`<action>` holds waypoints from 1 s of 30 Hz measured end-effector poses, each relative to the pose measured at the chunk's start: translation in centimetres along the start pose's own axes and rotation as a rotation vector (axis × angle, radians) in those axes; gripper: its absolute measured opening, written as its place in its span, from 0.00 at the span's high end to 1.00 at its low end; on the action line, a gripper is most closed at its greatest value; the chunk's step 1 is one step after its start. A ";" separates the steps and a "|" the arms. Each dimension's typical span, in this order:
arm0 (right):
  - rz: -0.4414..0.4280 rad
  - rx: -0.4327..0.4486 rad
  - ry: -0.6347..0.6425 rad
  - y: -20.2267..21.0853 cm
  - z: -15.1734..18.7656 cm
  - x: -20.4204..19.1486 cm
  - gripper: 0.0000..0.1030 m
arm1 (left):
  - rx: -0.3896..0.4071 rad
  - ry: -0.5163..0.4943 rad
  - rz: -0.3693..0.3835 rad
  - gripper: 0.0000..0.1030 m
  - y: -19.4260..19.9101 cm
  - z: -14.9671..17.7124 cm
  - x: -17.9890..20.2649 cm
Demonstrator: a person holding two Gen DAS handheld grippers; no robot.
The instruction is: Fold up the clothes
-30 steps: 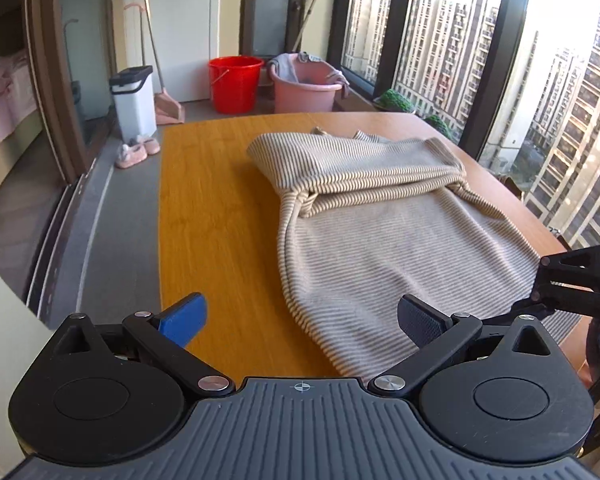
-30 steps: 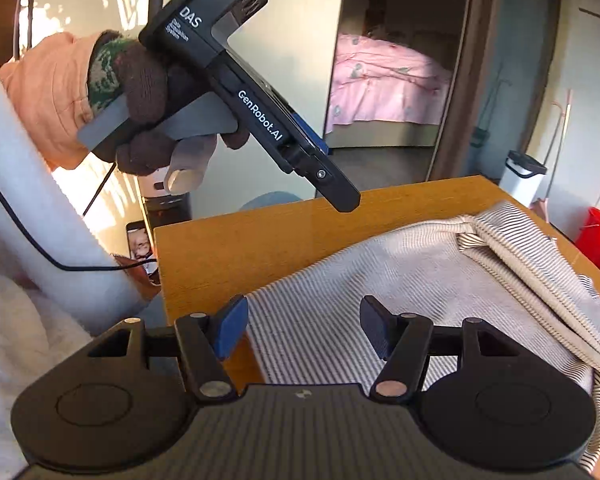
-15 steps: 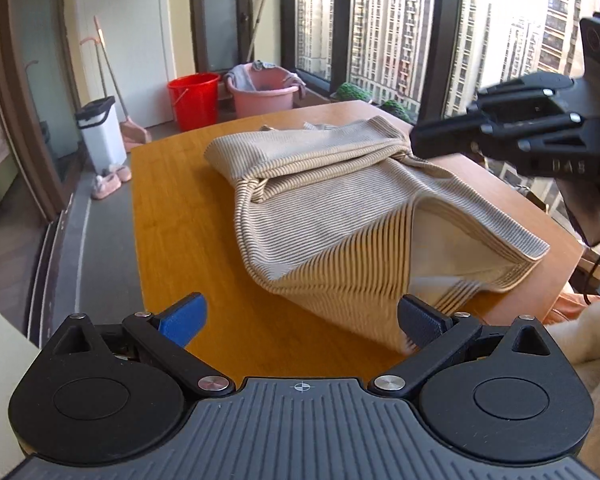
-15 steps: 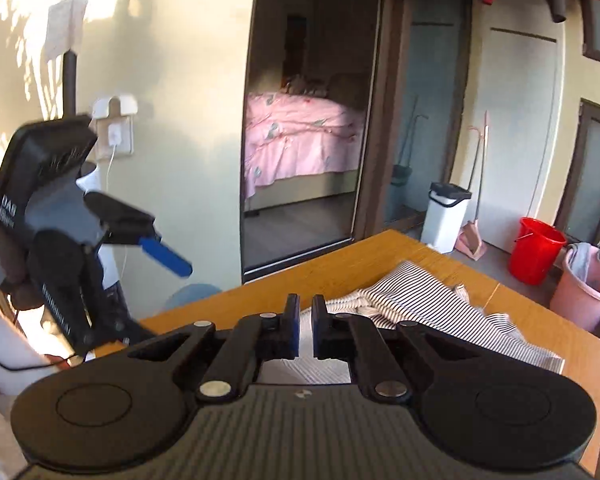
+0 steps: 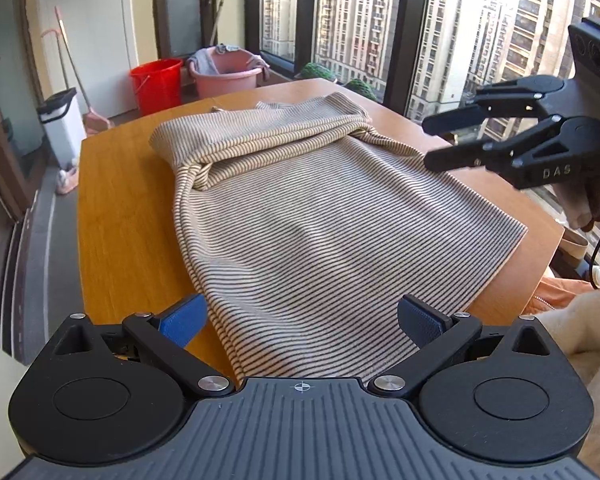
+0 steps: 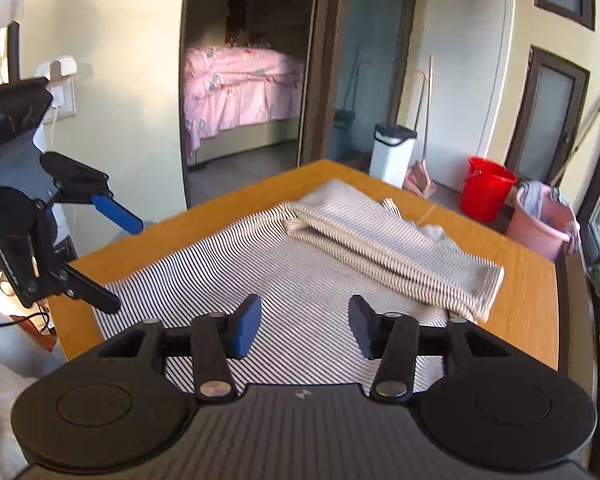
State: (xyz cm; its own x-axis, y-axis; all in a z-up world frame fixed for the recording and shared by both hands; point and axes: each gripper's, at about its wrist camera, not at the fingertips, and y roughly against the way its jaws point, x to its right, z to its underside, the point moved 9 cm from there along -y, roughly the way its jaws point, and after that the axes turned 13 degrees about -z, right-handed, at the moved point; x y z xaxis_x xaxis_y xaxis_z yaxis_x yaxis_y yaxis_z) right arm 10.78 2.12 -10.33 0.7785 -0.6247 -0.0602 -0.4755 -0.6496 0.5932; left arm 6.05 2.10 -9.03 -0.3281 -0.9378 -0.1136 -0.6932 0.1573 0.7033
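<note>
Both wrist views look down from opposite sides, sharing the striped garment [image 5: 320,216] and table [image 5: 120,200]

Garment [image 5: 320,216] lying on table [image 5: 120,208], its folded end farthest; beyond the table, two buckets [image 5: 156,84] beside a bin [image 5: 62,124].

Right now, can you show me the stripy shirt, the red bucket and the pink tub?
stripy shirt [image 5: 320,232]: left wrist view, middle of its flat body.
red bucket [image 5: 158,88]: left wrist view, its front wall.
pink tub [image 6: 534,224]: right wrist view, its outer side.
</note>
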 end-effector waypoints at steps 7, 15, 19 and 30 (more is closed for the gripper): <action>0.125 0.072 -0.252 -2.4 1.2 7.4 0.03 | 0.029 0.089 -0.016 0.00 -6.2 -6.4 1.2; 0.284 0.265 -0.416 -6.6 -0.9 16.1 0.00 | 0.111 0.329 -0.161 0.00 -14.8 -12.1 -3.3; 0.238 0.244 -0.570 -10.1 1.2 19.4 0.00 | 0.128 0.317 -0.230 0.00 -17.3 -11.3 -4.1; 0.221 0.187 -0.627 -11.4 2.6 20.6 0.00 | 0.190 0.280 -0.240 0.00 -17.0 -11.5 -4.0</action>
State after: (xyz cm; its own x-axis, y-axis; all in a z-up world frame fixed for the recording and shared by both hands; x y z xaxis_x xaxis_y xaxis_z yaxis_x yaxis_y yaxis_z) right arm 31.17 -4.52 -20.43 0.2983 -0.8469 -0.4403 -0.7023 -0.5071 0.4996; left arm 26.52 -0.41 -12.51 0.0267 -0.9986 -0.0449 -0.8434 -0.0466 0.5353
